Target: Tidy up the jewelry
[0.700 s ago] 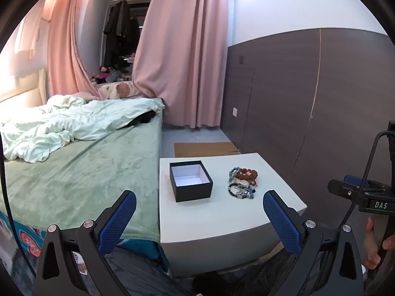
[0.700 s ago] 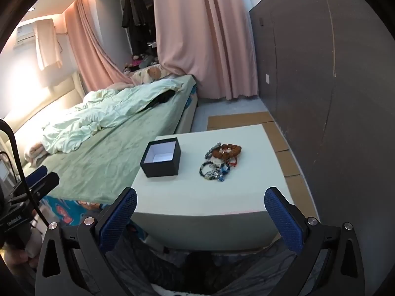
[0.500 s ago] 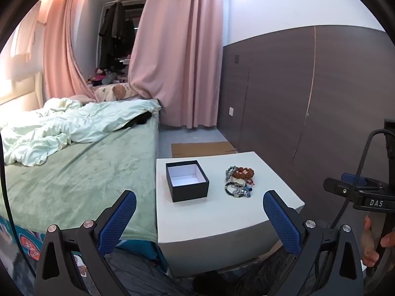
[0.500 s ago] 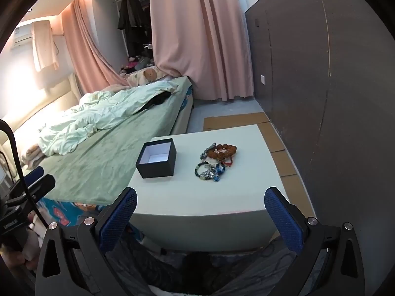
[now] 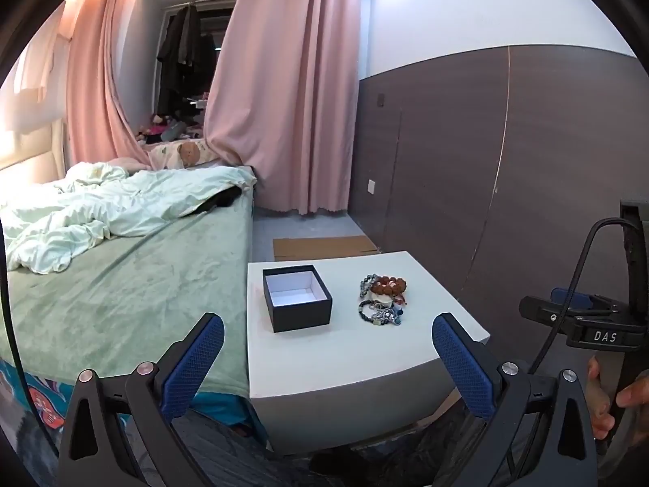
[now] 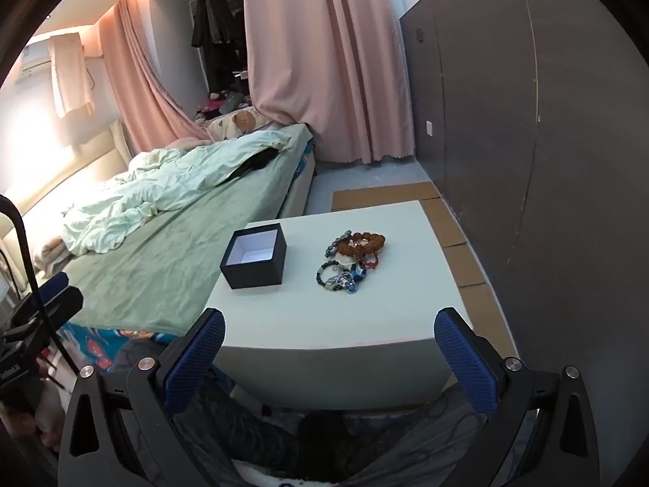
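Note:
A small black box (image 5: 297, 297) (image 6: 254, 255) with a white inside stands open on the white table (image 5: 365, 357) (image 6: 344, 316). To its right lies a pile of bead bracelets (image 5: 383, 298) (image 6: 352, 259), brown beads at the back and dark and blue ones in front. My left gripper (image 5: 326, 359) hangs open short of the table's front edge with nothing between its blue pads. My right gripper (image 6: 329, 355) is open too, in front of that edge and above the table top. Each wrist view catches the other gripper at its side edge.
A bed (image 5: 121, 280) with a green cover and a crumpled pale quilt (image 5: 105, 207) runs along the table's left side. A dark panelled wall (image 5: 507, 186) stands on the right. Pink curtains (image 5: 284, 101) hang at the back, with cardboard (image 5: 324, 245) on the floor.
Both views have drifted a little: the table, box and bracelets sit slightly further left in each frame than before. Both grippers stay wide open.

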Motion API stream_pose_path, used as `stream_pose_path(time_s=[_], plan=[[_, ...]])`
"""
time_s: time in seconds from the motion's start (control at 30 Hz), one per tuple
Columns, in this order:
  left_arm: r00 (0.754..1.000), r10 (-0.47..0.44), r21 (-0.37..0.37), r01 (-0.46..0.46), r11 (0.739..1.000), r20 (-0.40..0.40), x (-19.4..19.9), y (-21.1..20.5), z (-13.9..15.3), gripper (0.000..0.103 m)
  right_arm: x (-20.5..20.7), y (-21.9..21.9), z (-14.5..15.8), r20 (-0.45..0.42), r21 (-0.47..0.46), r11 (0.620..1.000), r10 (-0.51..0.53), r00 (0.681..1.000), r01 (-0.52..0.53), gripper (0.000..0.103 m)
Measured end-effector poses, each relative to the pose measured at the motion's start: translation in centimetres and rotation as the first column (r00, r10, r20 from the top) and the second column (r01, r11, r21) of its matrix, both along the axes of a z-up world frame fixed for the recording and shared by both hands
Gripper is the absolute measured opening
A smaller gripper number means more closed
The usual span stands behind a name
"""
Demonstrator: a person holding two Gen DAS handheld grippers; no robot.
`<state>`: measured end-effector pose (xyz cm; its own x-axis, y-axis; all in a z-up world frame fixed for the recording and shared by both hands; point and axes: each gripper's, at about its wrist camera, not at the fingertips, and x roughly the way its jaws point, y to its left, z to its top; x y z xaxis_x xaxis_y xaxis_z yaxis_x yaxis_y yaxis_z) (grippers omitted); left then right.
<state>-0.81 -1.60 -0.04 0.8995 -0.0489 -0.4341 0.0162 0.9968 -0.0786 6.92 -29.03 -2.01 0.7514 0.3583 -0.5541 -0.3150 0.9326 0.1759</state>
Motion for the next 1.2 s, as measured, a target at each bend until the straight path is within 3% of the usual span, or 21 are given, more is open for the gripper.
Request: stream_pose_path(time_s=[1.2], plan=[[0.999,0.011,-0.026,-0.010,1.000,0.041,-3.1,0.3,0.6,0.102,-2.1,1.7,0.0,0.018,-0.045,0.999,0.018,1.000,-0.017,0.103]])
